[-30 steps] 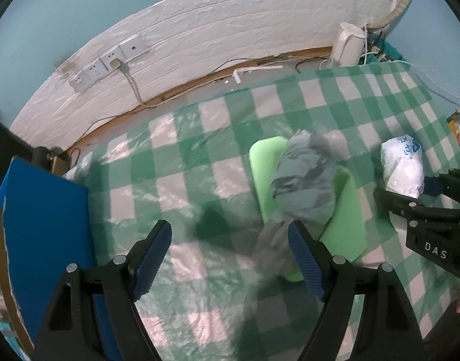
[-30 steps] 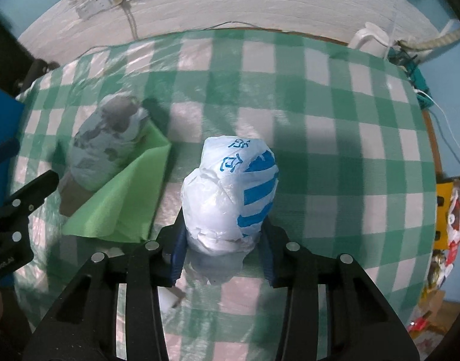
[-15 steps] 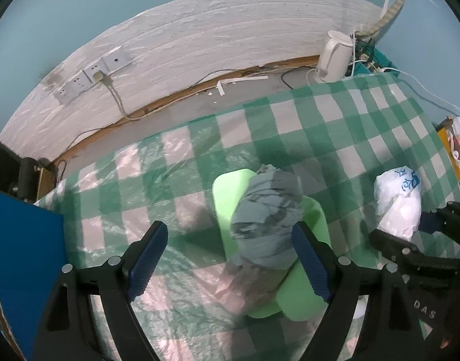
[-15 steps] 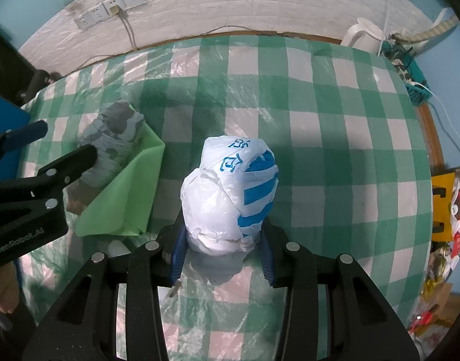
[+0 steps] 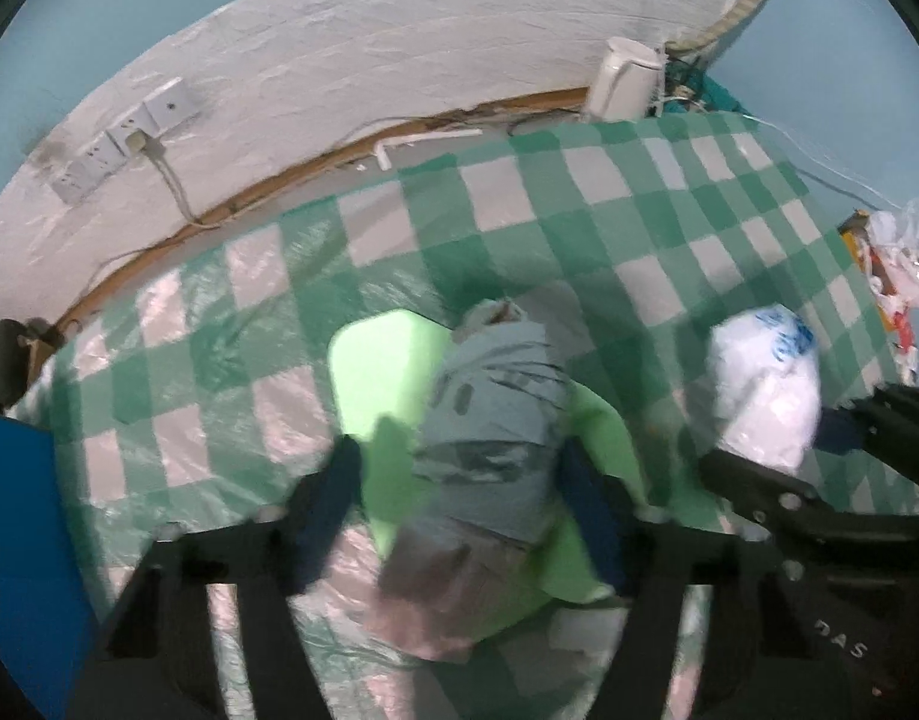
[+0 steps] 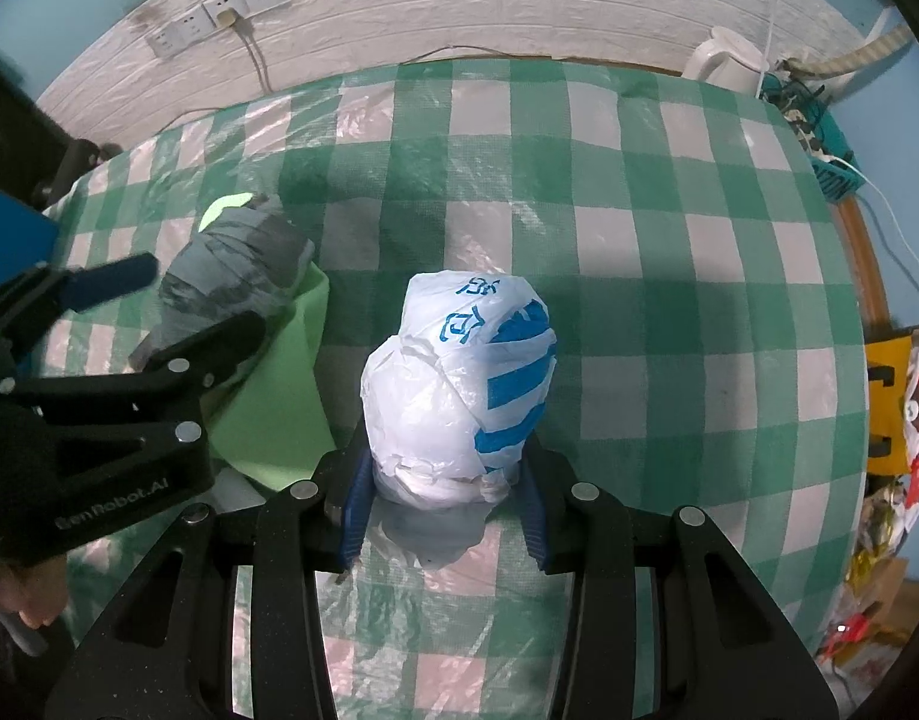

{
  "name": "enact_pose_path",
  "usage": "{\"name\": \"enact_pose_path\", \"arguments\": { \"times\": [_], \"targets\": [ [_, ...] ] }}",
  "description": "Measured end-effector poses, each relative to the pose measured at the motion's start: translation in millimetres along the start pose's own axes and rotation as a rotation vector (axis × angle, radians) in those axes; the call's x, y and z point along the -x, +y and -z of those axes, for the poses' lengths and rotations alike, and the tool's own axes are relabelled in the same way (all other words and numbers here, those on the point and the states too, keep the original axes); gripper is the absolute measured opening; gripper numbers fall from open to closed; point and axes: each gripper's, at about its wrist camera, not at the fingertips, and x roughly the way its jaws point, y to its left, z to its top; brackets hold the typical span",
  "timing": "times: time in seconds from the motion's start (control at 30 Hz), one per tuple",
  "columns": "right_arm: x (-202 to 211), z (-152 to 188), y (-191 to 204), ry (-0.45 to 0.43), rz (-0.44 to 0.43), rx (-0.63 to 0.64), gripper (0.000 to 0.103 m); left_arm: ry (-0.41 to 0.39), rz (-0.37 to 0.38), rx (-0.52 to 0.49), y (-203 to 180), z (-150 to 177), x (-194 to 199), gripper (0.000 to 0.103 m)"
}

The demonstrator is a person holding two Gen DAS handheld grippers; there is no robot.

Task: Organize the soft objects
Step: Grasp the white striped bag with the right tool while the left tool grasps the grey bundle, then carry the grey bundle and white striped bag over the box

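While the right tool clamps the white bag, the left tool, jaws just closing, straddles the grey bundle at nine o'clock, ungripped.

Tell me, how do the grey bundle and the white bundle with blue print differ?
The grey bundle is dull and mottled; the white bundle is glossy plastic with blue stripes. The grey one lies on a green sheet; the white one sits on the checked tablecloth. Both are soft, wrapped lumps, each sitting between a tool's fingers.
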Motion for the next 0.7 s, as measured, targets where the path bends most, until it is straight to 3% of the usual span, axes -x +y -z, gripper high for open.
{"name": "enact_pose_path", "arguments": {
  "times": [0.03,0.17,0.7],
  "targets": [
    [0,0,0,0.000,0.000,0.000,0.041,0.005,0.003,-0.005,-1,1,0,0.044],
    [0,-1,2,0.001,0.001,0.003,0.041,-0.009,-0.025,-0.035,-5,6,5,0.039],
    [21,1,15,-0.036,-0.004,0.029,0.041,-0.060,-0.071,0.001,9,18,47,0.038]
  ]
}}
